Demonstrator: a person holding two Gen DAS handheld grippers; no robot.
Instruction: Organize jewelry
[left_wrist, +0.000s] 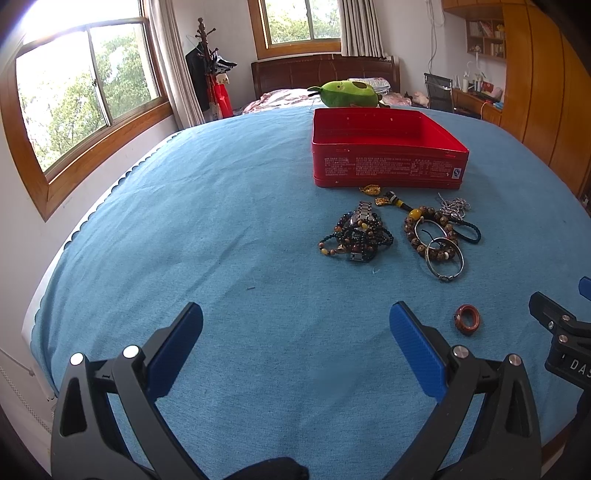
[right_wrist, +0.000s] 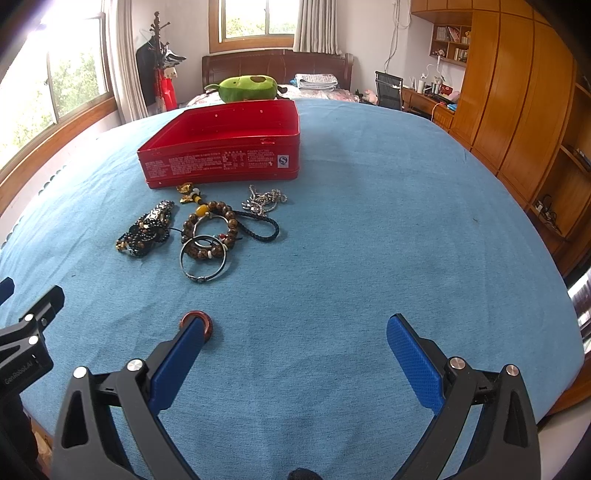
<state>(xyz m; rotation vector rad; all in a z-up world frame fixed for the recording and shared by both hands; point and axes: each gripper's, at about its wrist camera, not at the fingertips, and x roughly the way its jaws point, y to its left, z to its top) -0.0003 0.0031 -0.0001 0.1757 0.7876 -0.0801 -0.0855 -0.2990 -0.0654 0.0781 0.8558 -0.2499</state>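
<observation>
Probably the red ring (right_wrist: 197, 325), low left beside the right gripper (right_wrist: 295, 332), comes first: both jaws gape wide, holding nothing; centre it, then close gently.

Bedroom in a home. Near: a bed spread with a blue cover (right_wrist: 369, 221); far: a dark wooden headboard (right_wrist: 277, 68), a green avocado plush toy (right_wrist: 247, 88), folded bedding (right_wrist: 317, 80) and a patterned quilt (left_wrist: 277, 99). Left: wood-framed windows (left_wrist: 92, 96) with pale curtains (left_wrist: 173, 66) and a coat stand (left_wrist: 207, 62) hung with clothes; right: a tall wooden wardrobe (right_wrist: 517, 92), wall shelves of books (right_wrist: 450, 40), a cluttered desk (right_wrist: 432, 94) and a black chair (right_wrist: 389, 90).
</observation>
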